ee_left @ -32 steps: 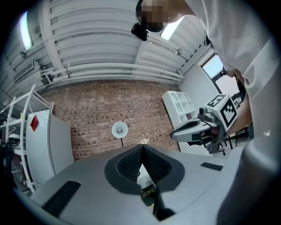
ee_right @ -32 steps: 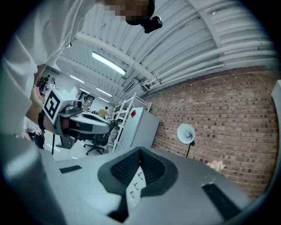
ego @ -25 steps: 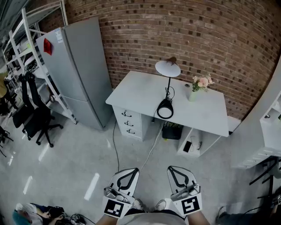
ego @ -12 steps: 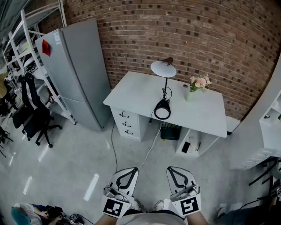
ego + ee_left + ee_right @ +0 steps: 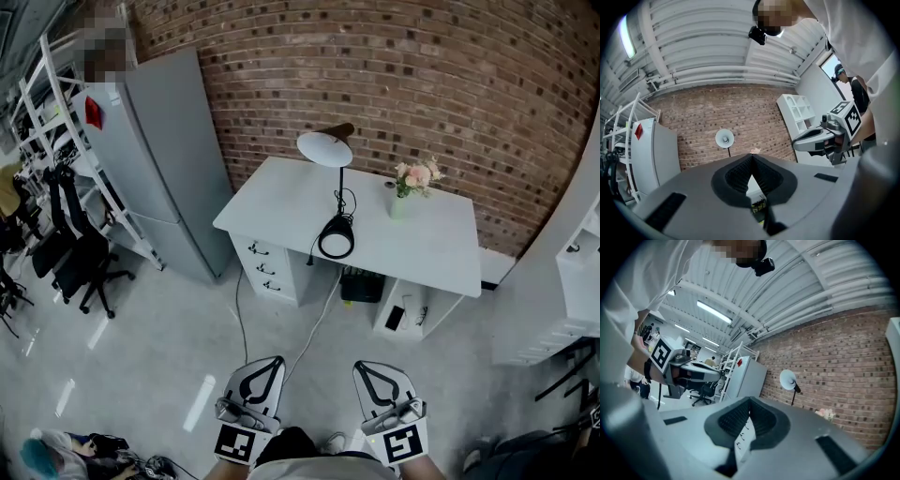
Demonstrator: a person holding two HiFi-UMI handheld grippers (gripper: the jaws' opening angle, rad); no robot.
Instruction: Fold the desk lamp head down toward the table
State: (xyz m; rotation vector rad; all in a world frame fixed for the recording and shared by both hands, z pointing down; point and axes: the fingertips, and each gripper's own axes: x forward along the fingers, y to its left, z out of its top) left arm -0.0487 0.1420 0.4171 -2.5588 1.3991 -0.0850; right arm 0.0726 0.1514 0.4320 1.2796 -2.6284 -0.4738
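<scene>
Black desk lamp with white round shade (image 5: 325,148) stands upright near middle of white table (image 5: 272,202), round black base (image 5: 336,237) toward front edge, head raised high on thin stem, brick wall (image 5: 450,84) behind. Small vase of pink flowers (image 5: 405,186) just right of lamp. Tall grey refrigerator (image 5: 164,159) left of table. Left gripper (image 5: 273,360) and right gripper (image 5: 366,367) low in head view, above pale floor (image 5: 141,366), well apart from table. Both pairs of fingers pressed together, nothing between them.
</scene>
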